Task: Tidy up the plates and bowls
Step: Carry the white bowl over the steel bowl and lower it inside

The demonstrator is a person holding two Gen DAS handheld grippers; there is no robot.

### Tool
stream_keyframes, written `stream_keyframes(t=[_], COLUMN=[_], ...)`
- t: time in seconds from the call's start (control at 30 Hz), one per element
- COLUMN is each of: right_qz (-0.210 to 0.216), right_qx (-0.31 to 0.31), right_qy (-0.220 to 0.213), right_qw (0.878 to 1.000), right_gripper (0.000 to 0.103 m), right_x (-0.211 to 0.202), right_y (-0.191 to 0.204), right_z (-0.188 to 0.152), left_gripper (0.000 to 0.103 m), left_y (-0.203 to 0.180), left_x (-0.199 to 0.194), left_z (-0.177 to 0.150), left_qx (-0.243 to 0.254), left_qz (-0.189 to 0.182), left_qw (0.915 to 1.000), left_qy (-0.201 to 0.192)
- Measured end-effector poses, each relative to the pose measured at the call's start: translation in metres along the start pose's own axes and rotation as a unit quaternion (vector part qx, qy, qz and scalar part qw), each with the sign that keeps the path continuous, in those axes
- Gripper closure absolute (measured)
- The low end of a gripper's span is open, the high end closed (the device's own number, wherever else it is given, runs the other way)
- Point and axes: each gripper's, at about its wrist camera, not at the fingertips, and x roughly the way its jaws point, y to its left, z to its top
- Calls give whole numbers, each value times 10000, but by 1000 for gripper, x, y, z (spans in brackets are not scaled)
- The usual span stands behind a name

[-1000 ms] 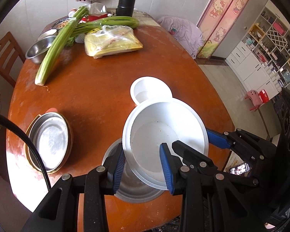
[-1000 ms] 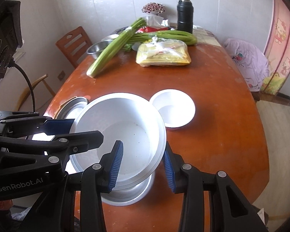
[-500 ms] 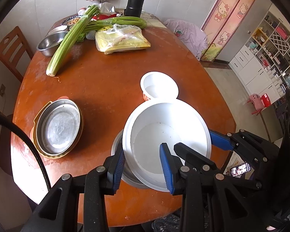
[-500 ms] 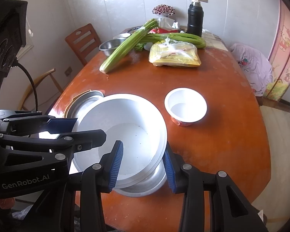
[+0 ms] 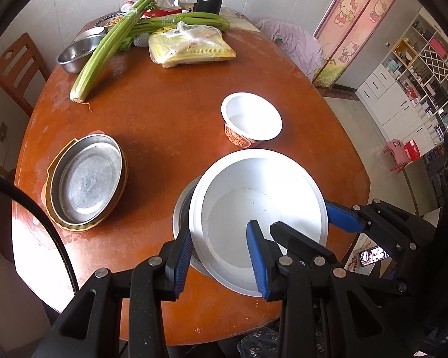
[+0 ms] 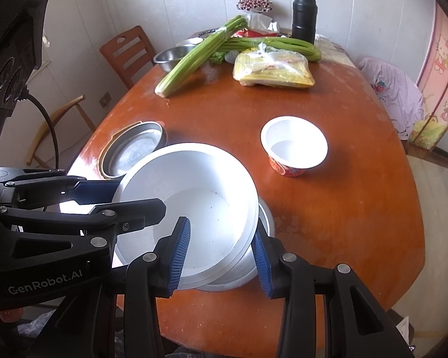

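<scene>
left wrist – white bowl lifted higher – table receded.

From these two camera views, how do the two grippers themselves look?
Both are matte black plastic frames with round silver bolts. Each gripper, left and right, has two flat fingers faced with ribbed blue pads. The left one carries grey "GenRobot.AI" lettering and a black cable. No sleeves or hands are visible.
</scene>
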Motion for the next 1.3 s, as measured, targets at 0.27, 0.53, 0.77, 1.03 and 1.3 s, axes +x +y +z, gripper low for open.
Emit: stream_keyframes(t=[0.27,0.53,0.77,1.03,1.3], right_qz=[-25,1,22,35,32], right_qx=[65,125,175,236,265], right_qy=[128,281,419,553,642], right_qw=[9999,9995,9990,9982,9976], right_gripper=[59,59,59,59,59], right_x=[11,27,41,53,61], right_y=[-4,-5,-7,-12,-16], right_z=[-6,-9,-14,-17,-18], left_gripper=[67,67,67,67,67], left_y=[-2,4,6,3,4], left_x=[16,33,48,59,68], left_z=[0,0,-2,-2,-2], left_qx=[36,-10,11,62,66], left_qz=[68,59,102,194,196], left_qw=[9999,9995,9990,9984,9979], left_qy=[111,297,437,531,609])
